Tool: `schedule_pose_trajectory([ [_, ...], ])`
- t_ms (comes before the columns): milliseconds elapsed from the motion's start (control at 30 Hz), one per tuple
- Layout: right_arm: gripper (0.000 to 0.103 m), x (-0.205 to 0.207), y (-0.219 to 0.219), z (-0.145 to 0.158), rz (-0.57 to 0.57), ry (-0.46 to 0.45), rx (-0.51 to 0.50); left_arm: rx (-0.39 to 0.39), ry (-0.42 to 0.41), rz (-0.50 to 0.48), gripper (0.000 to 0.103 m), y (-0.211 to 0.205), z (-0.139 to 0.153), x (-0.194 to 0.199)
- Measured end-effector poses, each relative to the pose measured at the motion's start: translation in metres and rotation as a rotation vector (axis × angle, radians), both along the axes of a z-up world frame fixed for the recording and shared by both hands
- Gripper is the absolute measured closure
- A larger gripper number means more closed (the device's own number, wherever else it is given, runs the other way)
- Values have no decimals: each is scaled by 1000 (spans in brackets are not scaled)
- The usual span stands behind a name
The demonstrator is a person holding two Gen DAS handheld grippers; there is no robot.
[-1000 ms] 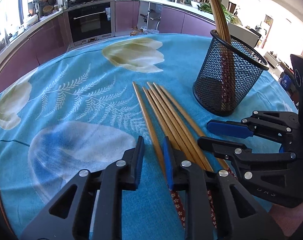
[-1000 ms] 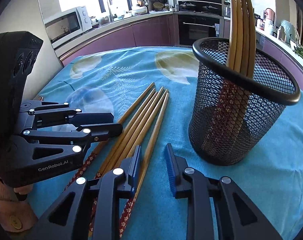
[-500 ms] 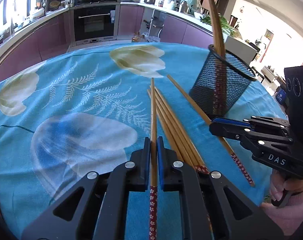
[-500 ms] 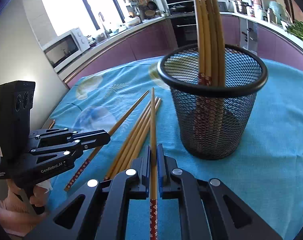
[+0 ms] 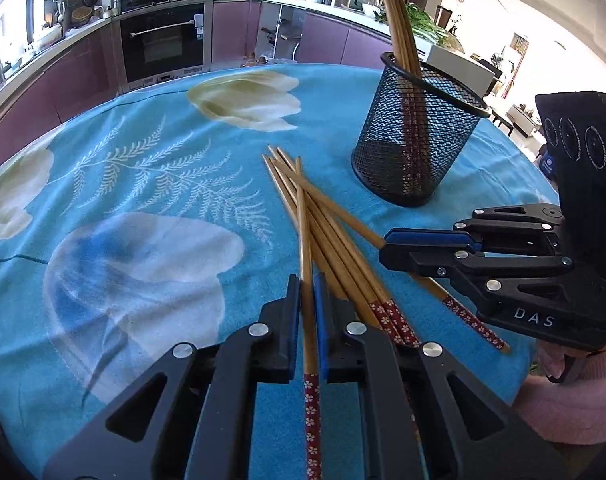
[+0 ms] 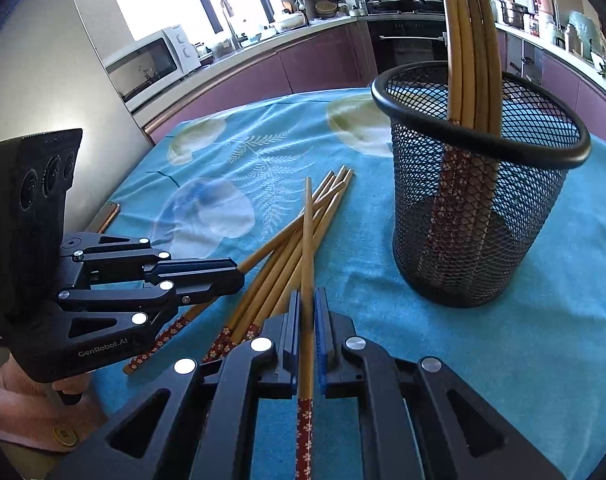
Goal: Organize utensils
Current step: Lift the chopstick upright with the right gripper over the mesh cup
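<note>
Left tool [image 5: 307, 300] clenched on 1 chopstick [image 5: 304, 240], right tool [image 6: 307, 312] clenched on another chopstick [image 6: 307, 240], loose chopsticks [image 5: 343, 256] between them, mesh holder [image 6: 475, 216] ahead on counter [image 5: 143, 184].

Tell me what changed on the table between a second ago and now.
Both grippers closed on chopsticks. The left hand-held gripper, open a second ago, now clamps one chopstick; the right hand-held gripper, also open then, clamps another chopstick. Both sticks now cross over the loose pile. The mesh holder, the chopsticks standing in it, and the blue tablecloth stayed put.
</note>
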State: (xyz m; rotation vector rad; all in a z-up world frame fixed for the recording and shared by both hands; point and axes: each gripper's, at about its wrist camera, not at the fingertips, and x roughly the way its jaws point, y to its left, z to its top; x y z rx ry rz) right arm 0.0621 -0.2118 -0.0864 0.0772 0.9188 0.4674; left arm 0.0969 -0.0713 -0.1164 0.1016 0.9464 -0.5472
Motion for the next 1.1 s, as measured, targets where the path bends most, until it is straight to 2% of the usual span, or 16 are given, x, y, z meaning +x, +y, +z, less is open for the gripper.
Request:
schedule_pose_trajectory([
  [267, 94, 9, 3, -4, -1, 2, -18, -15, 35, -24, 91, -2, -1, 20],
  [333, 97, 8, 2, -3, -2, -7, -16, -17, 40, -22, 92, -3, -1, 25],
  [600, 97, -3, -6, 16, 6, -65, 10, -27, 20, 3, 95, -4, 7, 26],
  [800, 97, -15, -22, 40, 2, -131, 59, -83, -45, -27, 95, 1, 39, 10],
  [1100, 97, -24, -43, 68, -33, -209, 134, -211, -126, -94, 95, 11, 91, -14],
])
